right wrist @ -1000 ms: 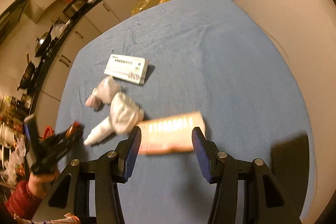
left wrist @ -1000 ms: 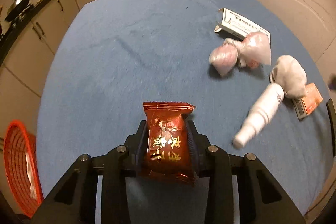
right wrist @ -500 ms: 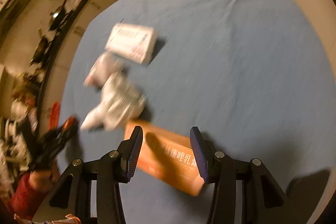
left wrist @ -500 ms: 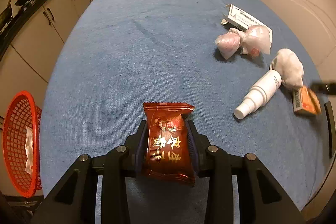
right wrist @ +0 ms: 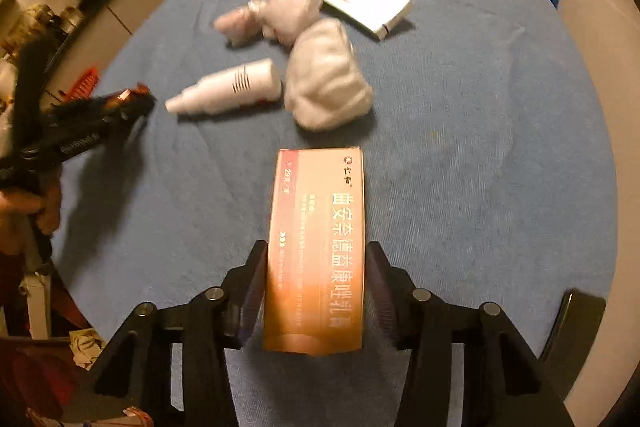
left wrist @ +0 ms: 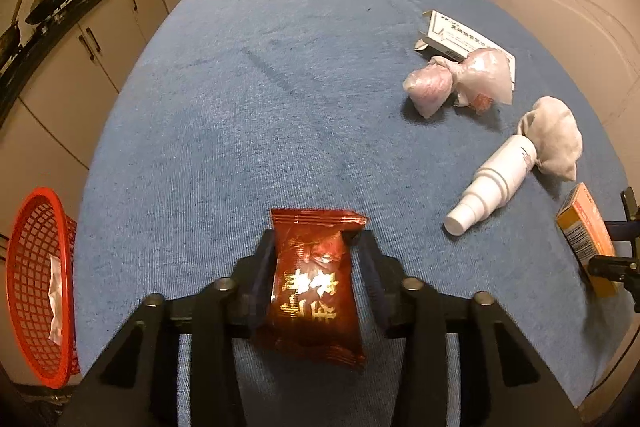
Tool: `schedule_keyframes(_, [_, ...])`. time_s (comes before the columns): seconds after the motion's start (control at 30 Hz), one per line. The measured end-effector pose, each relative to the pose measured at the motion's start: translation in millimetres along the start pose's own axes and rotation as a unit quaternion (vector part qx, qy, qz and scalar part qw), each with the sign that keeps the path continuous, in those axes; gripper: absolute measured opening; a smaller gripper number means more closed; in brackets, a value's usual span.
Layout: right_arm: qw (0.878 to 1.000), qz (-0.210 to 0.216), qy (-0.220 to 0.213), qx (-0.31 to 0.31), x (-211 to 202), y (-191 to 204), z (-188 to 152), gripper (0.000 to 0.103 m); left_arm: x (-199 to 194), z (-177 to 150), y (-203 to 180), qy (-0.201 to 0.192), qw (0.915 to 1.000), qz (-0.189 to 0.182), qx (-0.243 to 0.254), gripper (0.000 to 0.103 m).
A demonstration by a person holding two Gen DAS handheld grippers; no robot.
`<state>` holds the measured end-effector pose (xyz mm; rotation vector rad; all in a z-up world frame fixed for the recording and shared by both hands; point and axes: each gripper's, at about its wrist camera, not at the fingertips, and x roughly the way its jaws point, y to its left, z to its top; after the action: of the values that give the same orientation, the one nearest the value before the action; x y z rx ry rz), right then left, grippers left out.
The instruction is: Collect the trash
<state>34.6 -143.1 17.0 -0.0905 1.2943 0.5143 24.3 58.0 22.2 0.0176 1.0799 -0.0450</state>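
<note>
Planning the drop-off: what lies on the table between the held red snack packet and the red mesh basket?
Nothing: in the left wrist view only bare blue tablecloth separates the red snack packet from the red mesh basket beyond the table's edge.

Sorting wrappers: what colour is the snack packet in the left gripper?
Glossy red snack packet with gold lettering; left wrist view shows it best.

Right gripper (right wrist: 316, 259) straddles the orange box (right wrist: 316, 247) on the blue table (right wrist: 480, 147).
</note>
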Motion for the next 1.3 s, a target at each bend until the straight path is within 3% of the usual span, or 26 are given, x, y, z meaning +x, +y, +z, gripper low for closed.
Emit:
schedule_keyframes(0.27, [0.997,0.026,-0.049,0.051,-23.6,30.5,-10.7,0.05,-29.5,-16.9,2.3,-0.024,0.9984,-0.047,-0.022,0.034])
schedule_keyframes(0.67, [0.988,0.029,-0.141,0.049,-65.0,93.5,-9.2,0.051,-110.3,-39.5,15.8,-0.1,0.9937,-0.03,-0.042,0.034])
schedule_keyframes(0.93, [0.985,-0.012,-0.166,0.038,-85.0,120.0,-9.3,0.051,-139.0,-46.0,36.3,-0.124,0.9912,-0.017,-0.042,0.034])
schedule_keyframes(1.3, [0.977,-0.06,-0.201,0.04,-112.5,139.5,-11.4,0.051,-153.8,-51.9,46.1,-0.141,0.9893,-0.029,-0.027,0.034])
